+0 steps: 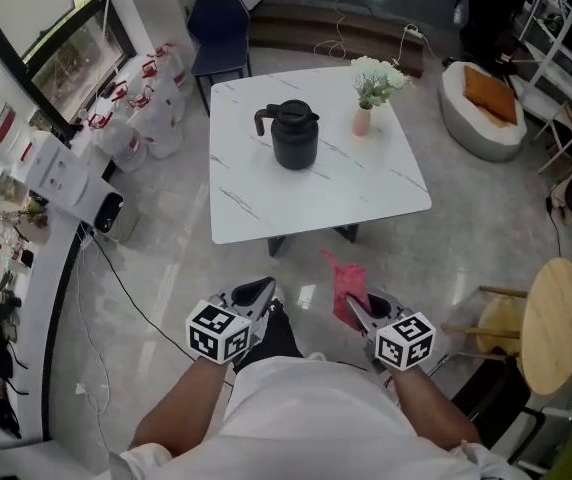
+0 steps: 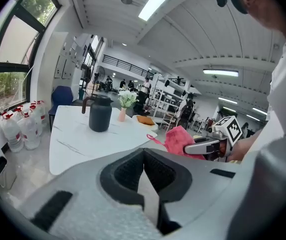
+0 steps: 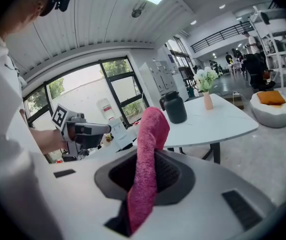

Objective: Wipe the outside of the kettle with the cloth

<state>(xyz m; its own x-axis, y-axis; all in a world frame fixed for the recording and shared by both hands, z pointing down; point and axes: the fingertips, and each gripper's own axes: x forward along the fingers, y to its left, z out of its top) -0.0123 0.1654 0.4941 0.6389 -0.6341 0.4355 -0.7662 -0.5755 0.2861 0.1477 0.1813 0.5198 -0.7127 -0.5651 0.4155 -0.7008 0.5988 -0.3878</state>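
A matte black, rounded kettle (image 1: 294, 136) stands on the marbled surface (image 1: 266, 208) at twelve o'clock, with a pink vase (image 1: 363, 120) at its three o'clock. The right hand-held gripper (image 1: 358, 310) pinches a fuzzy pink cloth (image 1: 350, 283). The left hand-held gripper (image 1: 257, 292) is clenched and empty.

The kettle (image 1: 294, 135) is matte black with a dark brown handle, and the table (image 1: 266, 208) is white with thin grey marble veins. The vase (image 1: 363, 121) is pale pink, its flowers (image 1: 378, 76) white and green. The cloth (image 1: 350, 286) is deep pink, and the cubes on the grey left gripper (image 1: 264, 288) and right gripper (image 1: 352, 304) carry black-and-white square markers.
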